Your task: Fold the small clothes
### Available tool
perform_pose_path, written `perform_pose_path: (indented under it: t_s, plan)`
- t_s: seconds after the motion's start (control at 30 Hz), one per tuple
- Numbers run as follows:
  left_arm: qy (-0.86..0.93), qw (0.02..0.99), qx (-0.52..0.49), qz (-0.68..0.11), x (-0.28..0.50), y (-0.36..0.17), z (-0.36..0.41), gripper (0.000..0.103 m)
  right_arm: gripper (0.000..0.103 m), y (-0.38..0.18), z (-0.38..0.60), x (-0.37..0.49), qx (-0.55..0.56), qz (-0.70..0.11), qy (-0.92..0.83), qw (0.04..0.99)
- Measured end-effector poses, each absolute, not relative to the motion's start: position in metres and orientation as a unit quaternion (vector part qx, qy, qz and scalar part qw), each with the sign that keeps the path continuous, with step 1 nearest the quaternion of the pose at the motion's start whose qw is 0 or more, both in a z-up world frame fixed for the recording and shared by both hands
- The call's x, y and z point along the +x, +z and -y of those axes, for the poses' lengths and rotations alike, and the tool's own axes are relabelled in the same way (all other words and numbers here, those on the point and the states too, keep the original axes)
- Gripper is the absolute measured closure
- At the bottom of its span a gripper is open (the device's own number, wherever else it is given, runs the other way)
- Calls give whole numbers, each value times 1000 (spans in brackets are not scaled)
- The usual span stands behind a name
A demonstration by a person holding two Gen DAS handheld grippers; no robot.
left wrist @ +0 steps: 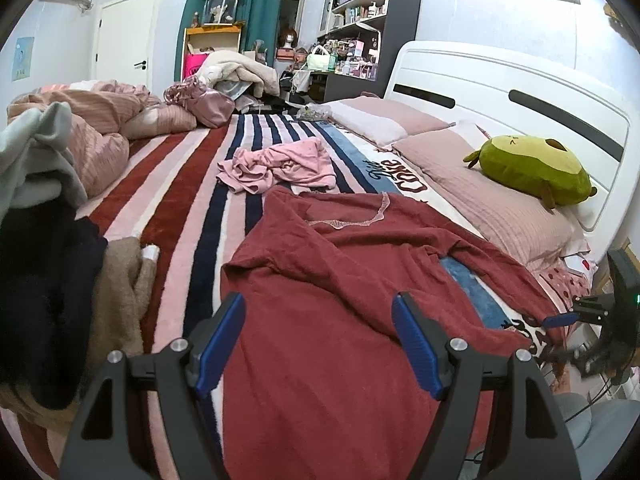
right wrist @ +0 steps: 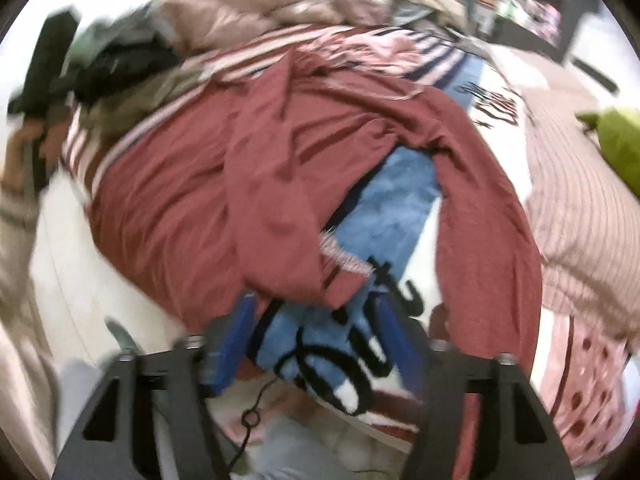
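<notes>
A dark red long-sleeved top (left wrist: pixel 344 280) lies spread and rumpled on the striped blanket (left wrist: pixel 188 184) of a bed. My left gripper (left wrist: pixel 320 340) is open and empty, just above the top's near hem. In the blurred right wrist view the same red top (right wrist: pixel 208 168) lies with one sleeve end (right wrist: pixel 320 276) folded toward me. My right gripper (right wrist: pixel 316 340) is open, its fingers just short of that sleeve end. The right gripper also shows at the right edge of the left wrist view (left wrist: pixel 568 318). A crumpled pink garment (left wrist: pixel 280 166) lies farther up the bed.
A pile of clothes, grey, black and tan (left wrist: pixel 48 248), sits at the left. Pink bedding (left wrist: pixel 100 120) is heaped at the far left. Pillows (left wrist: pixel 480 184) and a green avocado plush (left wrist: pixel 532 168) lie against the white headboard (left wrist: pixel 500 88). Cluttered shelves (left wrist: pixel 356 20) stand behind.
</notes>
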State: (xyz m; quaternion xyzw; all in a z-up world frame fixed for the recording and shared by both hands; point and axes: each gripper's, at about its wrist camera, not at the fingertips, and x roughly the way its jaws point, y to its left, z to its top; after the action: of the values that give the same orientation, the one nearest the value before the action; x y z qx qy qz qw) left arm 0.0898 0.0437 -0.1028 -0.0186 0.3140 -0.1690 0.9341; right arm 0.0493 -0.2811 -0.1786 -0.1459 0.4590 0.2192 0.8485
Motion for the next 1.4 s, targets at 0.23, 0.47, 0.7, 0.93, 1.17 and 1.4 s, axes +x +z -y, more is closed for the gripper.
perform_pose_path:
  t_s: [0.23, 0.47, 0.7, 0.93, 1.17, 1.4]
  plan:
    - [-173, 932, -16, -319, 89, -106, -38, 31, 35, -210, 245, 61, -254, -431, 202, 842]
    - [-165, 934, -20, -316, 90, -105, -45, 31, 94, -199, 243, 76, -212, -433, 231, 845]
    - [-174, 934, -26, -312, 88, -105, -49, 31, 94, -165, 262, 83, 83, -483, 322, 810]
    - [-179, 932, -32, -312, 88, -105, -51, 30, 81, -193, 282, 115, 180, -543, 239, 785]
    - [-168, 930, -29, -325, 97, -113, -51, 30, 54, -203, 288, 153, 106, -508, 184, 834]
    - [-166, 929, -28, -329, 105, -117, -44, 30, 52, -178, 288, 135, -21, -469, 177, 865]
